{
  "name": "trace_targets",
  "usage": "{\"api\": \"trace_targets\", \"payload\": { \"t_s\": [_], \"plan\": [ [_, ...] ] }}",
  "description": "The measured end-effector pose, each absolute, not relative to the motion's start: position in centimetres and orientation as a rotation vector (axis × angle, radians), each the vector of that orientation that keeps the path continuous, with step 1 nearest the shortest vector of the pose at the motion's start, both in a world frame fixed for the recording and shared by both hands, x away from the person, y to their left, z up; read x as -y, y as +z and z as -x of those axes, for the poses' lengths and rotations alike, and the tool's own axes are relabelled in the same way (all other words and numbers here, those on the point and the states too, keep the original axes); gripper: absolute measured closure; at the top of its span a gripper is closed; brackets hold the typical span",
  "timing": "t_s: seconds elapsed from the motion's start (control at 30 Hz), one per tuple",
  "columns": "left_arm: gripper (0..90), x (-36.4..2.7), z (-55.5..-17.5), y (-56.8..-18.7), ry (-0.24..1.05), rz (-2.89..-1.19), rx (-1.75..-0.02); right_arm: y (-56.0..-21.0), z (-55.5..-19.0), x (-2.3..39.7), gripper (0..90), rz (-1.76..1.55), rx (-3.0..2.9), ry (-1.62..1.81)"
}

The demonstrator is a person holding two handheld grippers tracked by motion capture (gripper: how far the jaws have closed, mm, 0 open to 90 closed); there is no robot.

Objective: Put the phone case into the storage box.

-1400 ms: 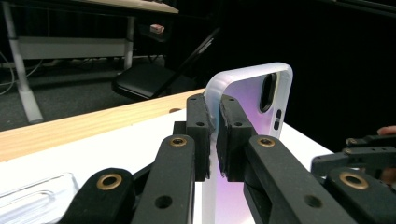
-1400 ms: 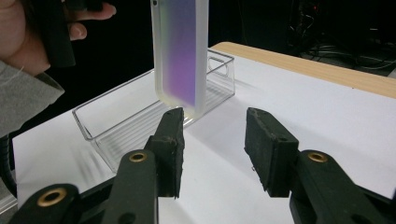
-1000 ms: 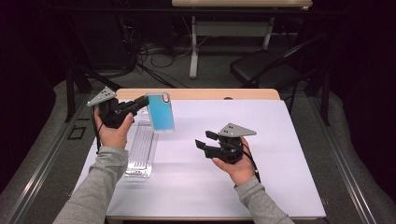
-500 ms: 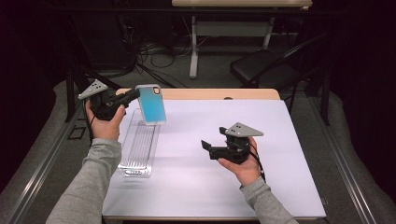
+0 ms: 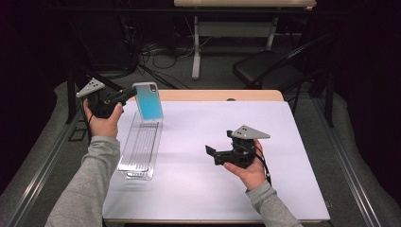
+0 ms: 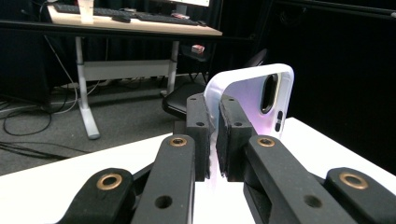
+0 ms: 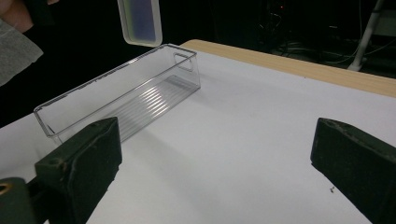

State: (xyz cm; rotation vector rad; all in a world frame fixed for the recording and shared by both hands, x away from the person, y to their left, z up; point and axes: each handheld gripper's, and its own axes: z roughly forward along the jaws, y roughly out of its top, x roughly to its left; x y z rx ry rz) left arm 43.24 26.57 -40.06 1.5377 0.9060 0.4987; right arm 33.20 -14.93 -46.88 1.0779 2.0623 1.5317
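With the left gripper (image 5: 124,96) clenched on the turquoise rectangular phone case (image 5: 149,101), lower it squarely between the clear plastic bin's (image 5: 140,147) walls; the right gripper's (image 5: 211,154) fingers, just opened, hold nothing.

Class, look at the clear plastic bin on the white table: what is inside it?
The clear rectangular plastic bin holds nothing: its ridged floor shows bare through the walls. The blue-and-white phone case, clamped in the left gripper, hangs above its far end. The right gripper view shows the bin's whole interior uncovered.
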Motion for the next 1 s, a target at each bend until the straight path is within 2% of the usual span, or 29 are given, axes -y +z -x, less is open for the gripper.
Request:
{"api": "trace_targets", "payload": {
  "t_s": [0.7,1.0],
  "plan": [
    [84.7,-27.8,-45.3,-38.7,0.559,-1.538,-0.890,-46.9,-32.3,15.5,0.5,-1.057,-2.022,1.463],
    [84.7,-28.8,-46.3,-39.3,0.564,-1.536,-0.923,-47.2,-32.3,15.9,0.0,-1.063,-2.032,1.455]
  ]
}}
